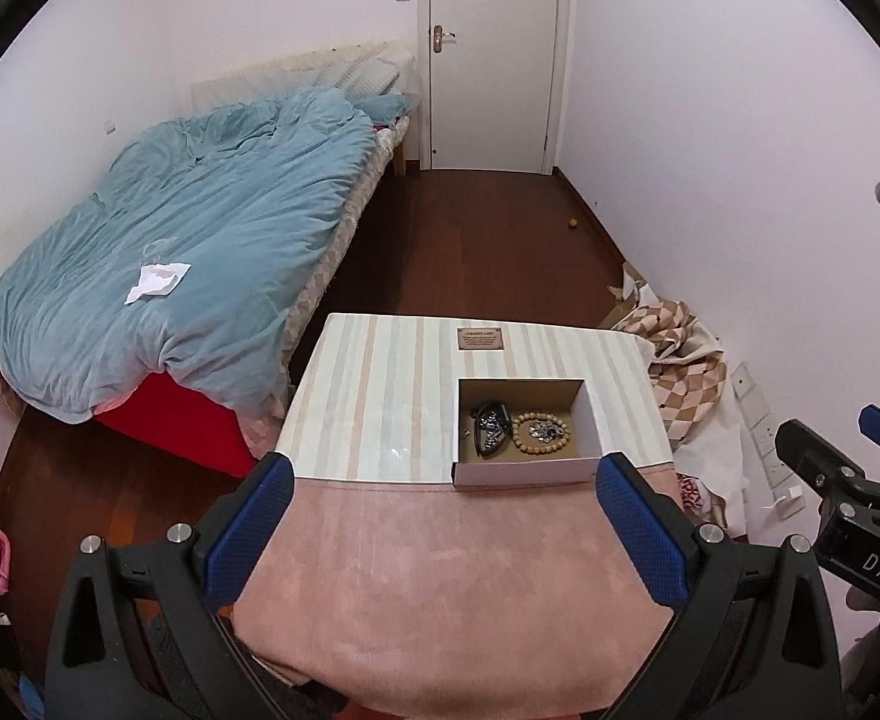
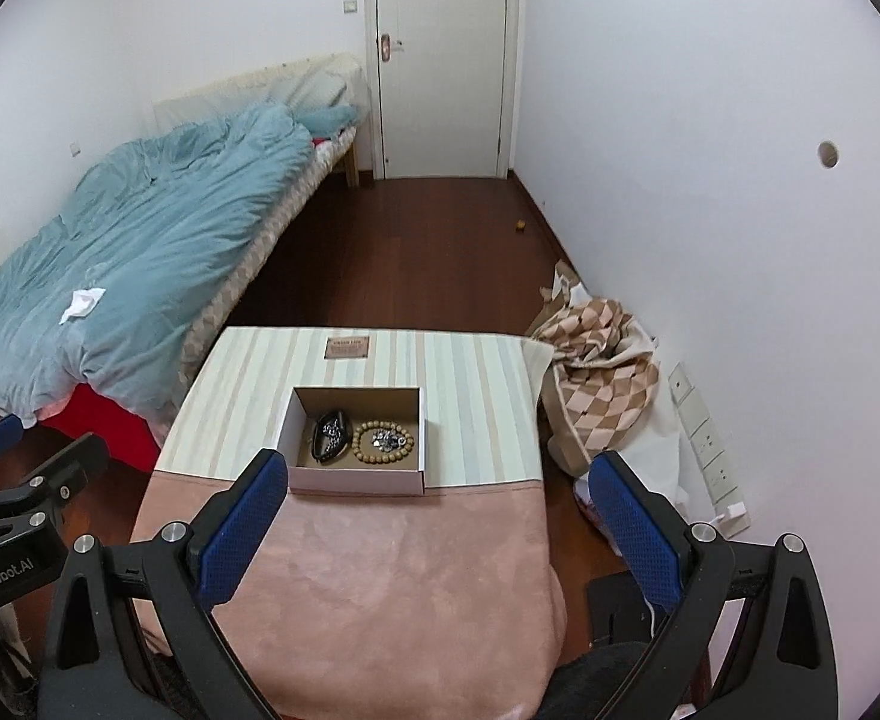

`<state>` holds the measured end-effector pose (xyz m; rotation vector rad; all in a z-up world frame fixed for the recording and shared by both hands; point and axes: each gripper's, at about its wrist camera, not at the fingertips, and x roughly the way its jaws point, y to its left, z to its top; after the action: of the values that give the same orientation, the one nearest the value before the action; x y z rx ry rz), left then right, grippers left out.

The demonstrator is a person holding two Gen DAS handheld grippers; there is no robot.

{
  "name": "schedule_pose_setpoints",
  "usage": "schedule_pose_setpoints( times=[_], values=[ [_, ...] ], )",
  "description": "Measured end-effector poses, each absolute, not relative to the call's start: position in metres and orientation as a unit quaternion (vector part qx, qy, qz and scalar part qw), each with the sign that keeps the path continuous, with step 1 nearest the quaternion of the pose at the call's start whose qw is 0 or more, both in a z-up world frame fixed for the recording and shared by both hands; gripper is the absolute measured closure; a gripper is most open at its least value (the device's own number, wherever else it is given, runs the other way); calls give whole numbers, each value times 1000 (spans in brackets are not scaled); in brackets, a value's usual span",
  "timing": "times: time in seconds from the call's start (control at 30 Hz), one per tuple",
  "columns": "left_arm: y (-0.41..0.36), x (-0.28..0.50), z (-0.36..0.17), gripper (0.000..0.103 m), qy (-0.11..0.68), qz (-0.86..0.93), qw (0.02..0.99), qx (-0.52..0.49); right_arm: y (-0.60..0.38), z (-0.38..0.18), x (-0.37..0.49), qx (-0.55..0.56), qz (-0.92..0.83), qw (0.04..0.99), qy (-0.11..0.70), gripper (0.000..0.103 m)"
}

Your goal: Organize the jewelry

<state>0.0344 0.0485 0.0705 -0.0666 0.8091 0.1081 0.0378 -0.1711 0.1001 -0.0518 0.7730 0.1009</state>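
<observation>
Both wrist views above shared box (image 1: 524,471)

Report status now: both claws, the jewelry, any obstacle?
Left claw open, empty. Right claw open, empty. Jewelry in box. No obstacle.

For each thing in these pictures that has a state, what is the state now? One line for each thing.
Left tool: open, holding nothing.
Right tool: open, holding nothing.
Small white cardboard box: open, no lid on it, on the striped table.
Wooden bead bracelet: lying flat inside the box.
Dark band with metal pieces: inside the box, left of the bracelet.
White room door: closed.
</observation>
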Motion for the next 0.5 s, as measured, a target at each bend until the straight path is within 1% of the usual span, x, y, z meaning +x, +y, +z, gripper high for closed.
schedule_pose_setpoints(
  times=[0.2, 0.5],
  values=[
    [46, 16, 82, 0, 393, 51, 917, -39, -171, 117, 12, -22, 60, 930, 361, 1],
    [43, 7, 86, 0, 392, 49, 917, -45, -175, 124, 0, -18, 61, 930, 361, 1]
  ],
)
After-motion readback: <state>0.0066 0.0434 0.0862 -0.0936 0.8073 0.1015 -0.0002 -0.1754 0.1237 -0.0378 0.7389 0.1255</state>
